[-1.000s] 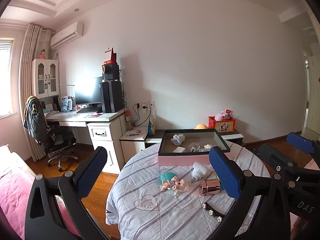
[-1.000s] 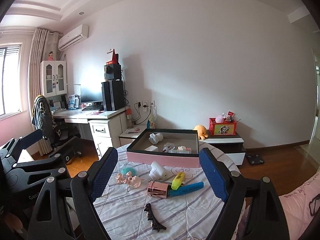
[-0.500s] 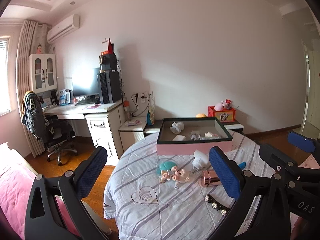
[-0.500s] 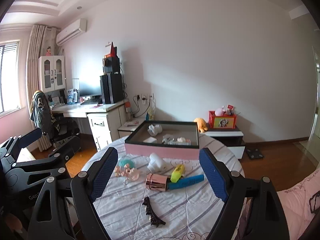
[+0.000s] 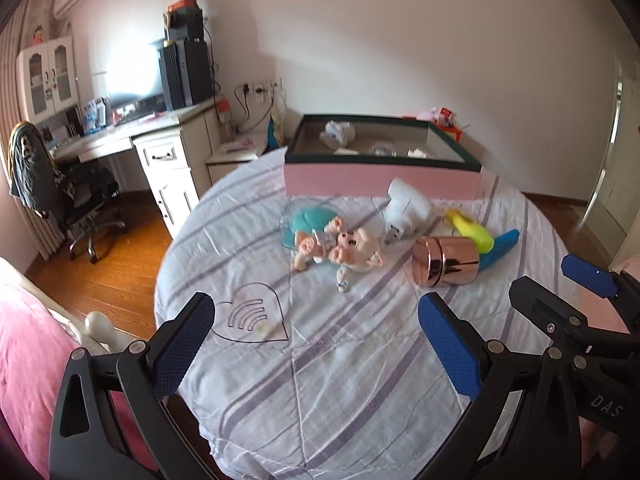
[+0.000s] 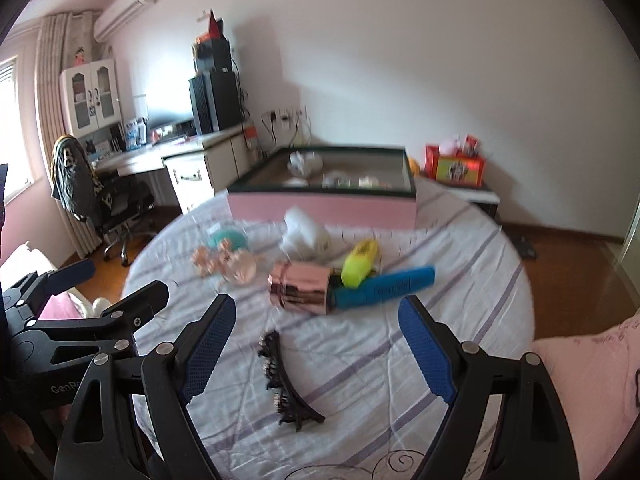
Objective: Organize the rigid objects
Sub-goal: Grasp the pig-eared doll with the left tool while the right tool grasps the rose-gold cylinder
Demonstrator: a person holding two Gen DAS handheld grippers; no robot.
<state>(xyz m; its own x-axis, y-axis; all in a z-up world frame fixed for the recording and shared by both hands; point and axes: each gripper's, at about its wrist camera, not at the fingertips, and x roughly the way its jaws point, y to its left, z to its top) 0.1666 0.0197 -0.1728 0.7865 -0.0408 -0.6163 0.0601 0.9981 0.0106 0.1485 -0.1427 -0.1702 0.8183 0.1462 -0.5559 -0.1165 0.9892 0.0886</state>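
Observation:
On the round table's striped cloth (image 5: pixel 360 360) lie a pink pig toy (image 5: pixel 344 246), a teal round item (image 5: pixel 310 220), a white charger (image 5: pixel 408 204), a rose-gold cylinder (image 5: pixel 446 266) (image 6: pixel 300 288), a yellow item (image 6: pixel 360 262), a blue bar (image 6: pixel 384 286) and a black hair clip (image 6: pixel 284 384). A pink box (image 5: pixel 380 178) (image 6: pixel 324 206) with a dark rim stands behind them, small white items inside. My left gripper (image 5: pixel 316 344) hovers open over bare cloth before the pig toy. My right gripper (image 6: pixel 316 338) hangs open above the hair clip, holding nothing.
A white desk (image 5: pixel 160 148) with a monitor and a black tower stands left, an office chair (image 5: pixel 68 188) beside it. A red box (image 6: pixel 456 166) sits on a low stand at the back right. Pink bedding (image 5: pixel 28 360) borders the table at both sides. The floor is wood.
Both grippers have dropped and tilted down toward the table, so the objects look nearer and larger. Their jaws stay as wide as before. Nothing on the table has moved.

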